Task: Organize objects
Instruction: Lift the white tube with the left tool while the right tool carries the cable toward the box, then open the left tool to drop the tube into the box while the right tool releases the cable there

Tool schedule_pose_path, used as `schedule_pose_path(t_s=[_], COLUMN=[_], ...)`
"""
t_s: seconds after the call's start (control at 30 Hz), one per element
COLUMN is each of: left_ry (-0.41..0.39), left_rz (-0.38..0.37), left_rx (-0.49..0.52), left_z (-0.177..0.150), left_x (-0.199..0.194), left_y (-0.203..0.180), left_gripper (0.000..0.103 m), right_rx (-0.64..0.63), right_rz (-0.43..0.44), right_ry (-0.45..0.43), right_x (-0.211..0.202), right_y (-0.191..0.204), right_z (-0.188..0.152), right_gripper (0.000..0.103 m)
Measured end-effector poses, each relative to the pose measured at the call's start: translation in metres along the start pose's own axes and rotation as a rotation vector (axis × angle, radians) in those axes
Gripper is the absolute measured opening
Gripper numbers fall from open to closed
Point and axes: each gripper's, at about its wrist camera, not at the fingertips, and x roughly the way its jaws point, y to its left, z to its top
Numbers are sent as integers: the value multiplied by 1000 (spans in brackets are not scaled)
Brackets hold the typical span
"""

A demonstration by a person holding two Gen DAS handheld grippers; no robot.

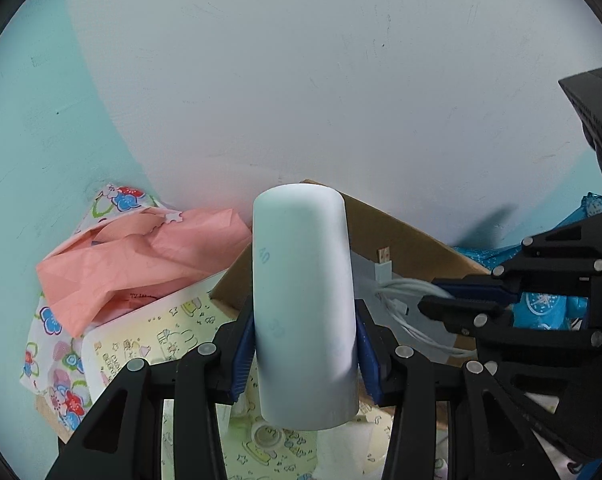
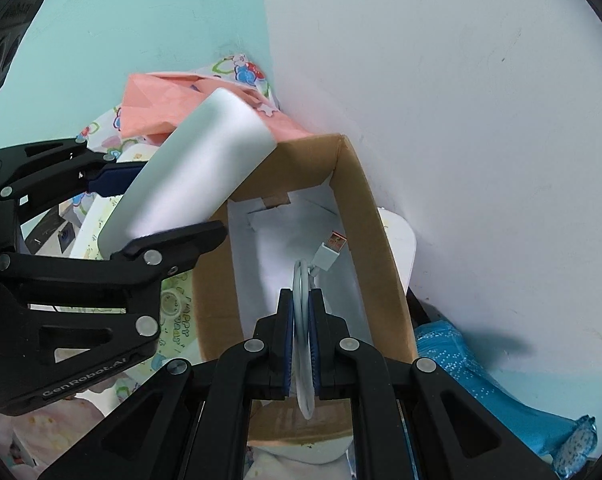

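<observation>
An open brown cardboard box (image 2: 365, 216) with a white lining stands in the wall corner. Beside it lies crumpled pink paper (image 1: 141, 256). The left gripper (image 1: 303, 344) is clamped on a pale rounded white block (image 1: 303, 300), possibly foam, tilted beside the box's rim. The right gripper (image 2: 301, 320), nearly closed, pinches a coiled white USB cable (image 2: 303, 300) above the box's interior.

You are working in a home corner, not a lab or shop: plain white wall (image 1: 301, 80) meets a mint-green wall (image 1: 29, 160). Household clutter piles beneath: floral cloth (image 1: 57, 360), crumpled pink paper (image 1: 141, 256), a cartoon-printed pack (image 1: 161, 340), an open cardboard box (image 2: 373, 240).
</observation>
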Motion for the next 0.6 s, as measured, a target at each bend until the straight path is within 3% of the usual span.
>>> schedule_pose_path(t_s=[0.13, 0.23, 0.4, 0.57, 0.6], left_ry=[19, 15, -8, 18, 17], left_rz=[-47, -30, -158, -139, -126], left_rx=[14, 43, -2, 27, 33], left_z=[0, 0, 8, 11, 10], left_x=[14, 20, 25, 41, 42], left_y=[-2, -4, 0, -8, -9], left_gripper=[46, 46, 46, 47, 54], right_rx=[24, 44, 73, 81, 82], right_rz=[10, 20, 22, 7, 8], right_ry=[18, 35, 52, 67, 69], right_x=[8, 13, 18, 13, 13], right_y=[-6, -13, -25, -35, -36], right_z=[0, -1, -5, -10, -11], right_gripper=[10, 10, 10, 10, 10])
